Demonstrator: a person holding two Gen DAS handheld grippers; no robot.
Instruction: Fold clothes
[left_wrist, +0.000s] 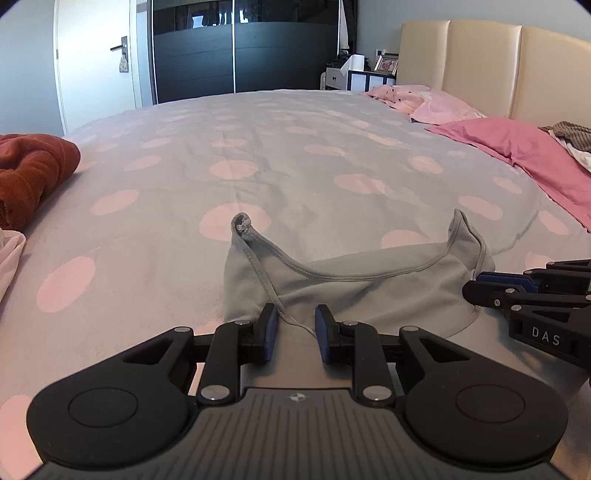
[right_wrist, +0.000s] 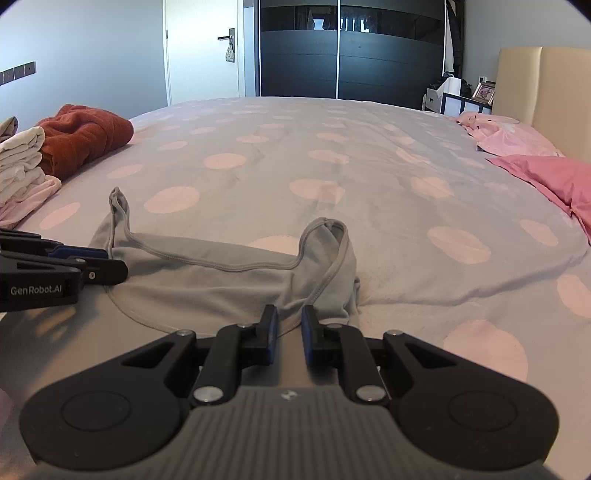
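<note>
- Rust-brown towel (right_wrist: 83, 136) bunched at far left of bed, beside a stack of white folded laundry (right_wrist: 20, 162).
- Grey bedspread with pink dots (left_wrist: 295, 147) covers the bed, mostly bare in the middle.
- Grey tank top (left_wrist: 351, 291) lies flat near the front edge, straps toward the wardrobe, hem toward the cameras.
- Left gripper (left_wrist: 295, 328) at the top's left lower part; jaws slightly apart, grey fabric and a seam between the blue pads, whether they pinch it cannot be told.
- Right gripper (right_wrist: 288, 326) at the top's right lower part; jaws narrow, fabric fold between them, grip also unclear.
- Each gripper shows side-on in the other's view, over the top's edge.
- Pink pillows (left_wrist: 517, 147) at right by the cream headboard (left_wrist: 480, 62).
- Dark wardrobe (right_wrist: 351, 48) and white door (right_wrist: 199, 51) at the back.
</note>
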